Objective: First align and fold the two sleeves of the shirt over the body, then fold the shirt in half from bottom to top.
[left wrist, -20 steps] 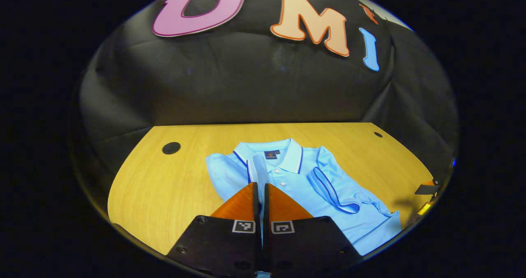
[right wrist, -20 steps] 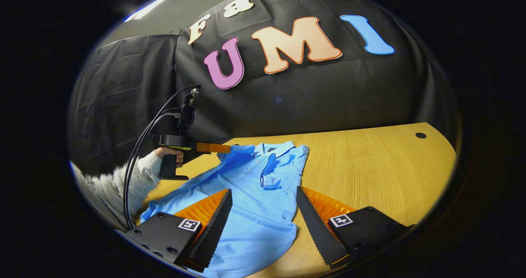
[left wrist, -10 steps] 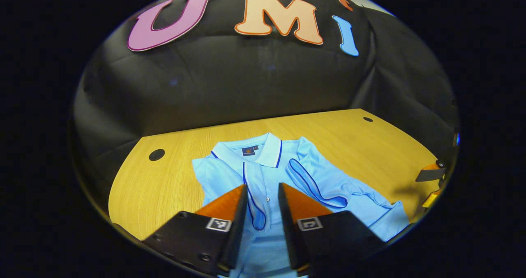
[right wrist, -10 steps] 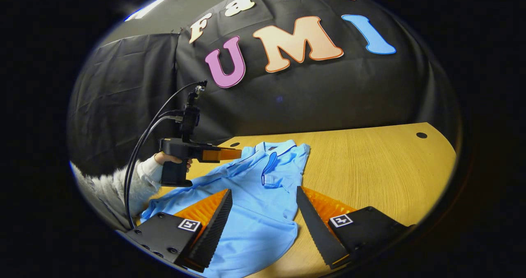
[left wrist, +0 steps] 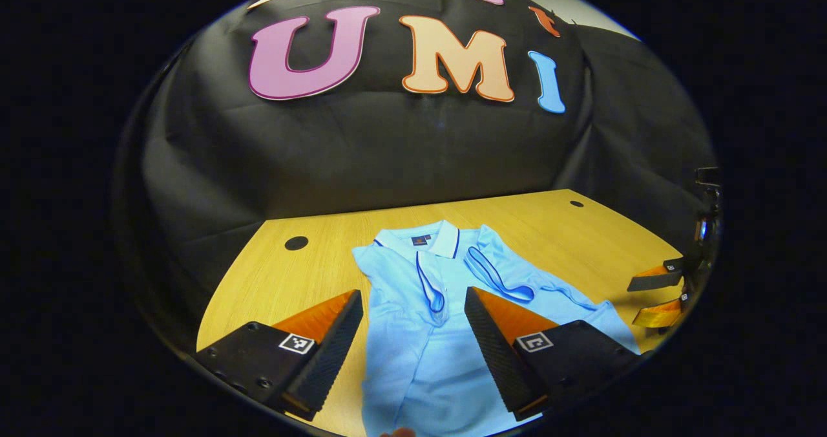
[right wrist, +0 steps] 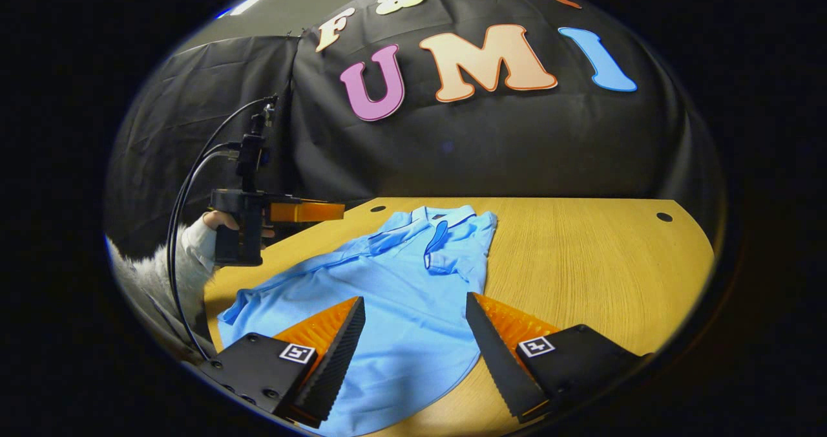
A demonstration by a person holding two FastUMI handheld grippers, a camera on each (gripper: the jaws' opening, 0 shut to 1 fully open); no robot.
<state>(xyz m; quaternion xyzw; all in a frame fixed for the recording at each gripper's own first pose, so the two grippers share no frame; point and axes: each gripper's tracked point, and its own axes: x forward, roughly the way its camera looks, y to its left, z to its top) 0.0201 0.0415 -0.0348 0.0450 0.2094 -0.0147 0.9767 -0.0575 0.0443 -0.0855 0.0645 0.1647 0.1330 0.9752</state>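
- Light blue polo shirt (left wrist: pixel 426 308) lies flat on the wooden table (left wrist: pixel 271 282), collar (left wrist: pixel 418 238) toward the black cloth wall; in the right gripper view the shirt (right wrist: pixel 387 308) runs from my 12 o'clock down to 6.
- Both sleeves are now folded onto the body: left sleeve (left wrist: pixel 431 288) lies along the placket, right sleeve (left wrist: pixel 497 275) sits just beside it at 1 o'clock, their dark-trimmed cuffs near each other.
- What changed: a second ago my left gripper (left wrist: pixel 413 333) was pinched together on the left sleeve cuff; half a second ago it had begun to part; now its jaws stand wide apart with the cloth lying free between them.
- The left gripper has also pulled back and up, so more of the shirt's body shows under it.
- From the right gripper view, the left gripper (right wrist: pixel 336 212) hangs in the air at 10 o'clock, off the cloth, farther from the collar than before; a hand (right wrist: pixel 216 220) in a pale fuzzy sleeve (right wrist: pixel 174 269) grips its handle, cables (right wrist: pixel 187 185) looping up.
- My right gripper (right wrist: pixel 413 340) hovers over the hem region, jaws apart as before, holding nothing.
- In the left gripper view, the right gripper (left wrist: pixel 652 295) sits at 3 o'clock, fingers spread.
- Round cable holes (left wrist: pixel 296 243) in the table, well apart from the shirt.
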